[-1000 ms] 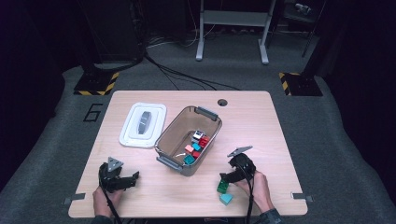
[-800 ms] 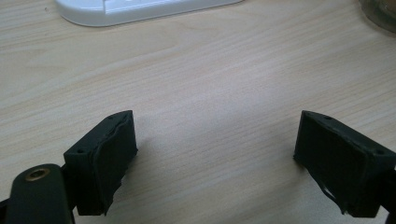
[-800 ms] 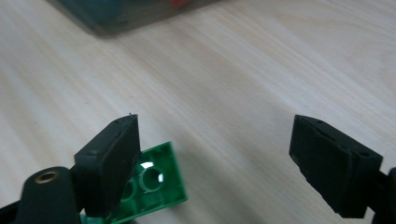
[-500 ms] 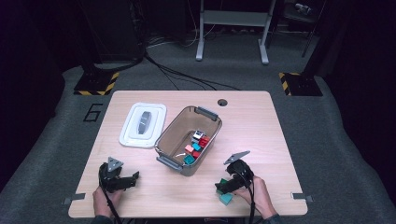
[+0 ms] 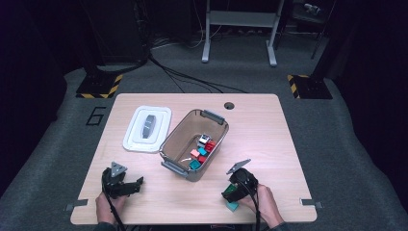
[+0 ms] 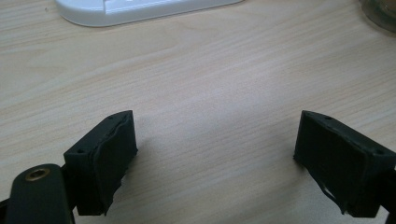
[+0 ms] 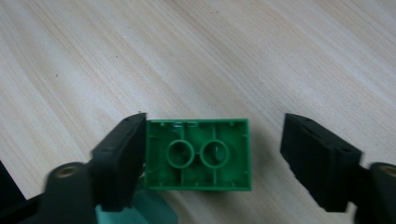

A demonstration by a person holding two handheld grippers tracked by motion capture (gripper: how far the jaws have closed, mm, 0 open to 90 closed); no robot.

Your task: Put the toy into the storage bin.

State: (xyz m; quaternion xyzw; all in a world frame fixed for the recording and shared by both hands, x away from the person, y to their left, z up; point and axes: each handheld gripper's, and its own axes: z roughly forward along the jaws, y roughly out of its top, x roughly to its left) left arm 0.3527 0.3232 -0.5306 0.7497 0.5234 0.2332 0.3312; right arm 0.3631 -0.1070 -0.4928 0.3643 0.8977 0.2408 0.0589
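A green brick [image 7: 198,156] lies underside up on the wooden table [image 5: 269,139], between the jaws of my right gripper [image 7: 217,128]. The left jaw touches the brick's side and the right jaw stands well clear, so the gripper is open. A teal brick [image 7: 140,212] sits just below the green one, near the table's front edge [image 5: 233,206]. From above, my right gripper [image 5: 236,188] covers most of the green brick. My left gripper [image 5: 126,185] rests at the front left, open [image 6: 215,133] over bare wood.
A clear bin [image 5: 179,137] with grey handles stands mid-table and holds several red, teal and white bricks. Its white lid [image 5: 146,127] lies flat to the left, and its edge [image 6: 140,7] is ahead of my left gripper. A cable hole [image 5: 229,105] is at the back.
My right gripper has slid a little toward the front edge and down over the green brick. The left gripper has stayed put.
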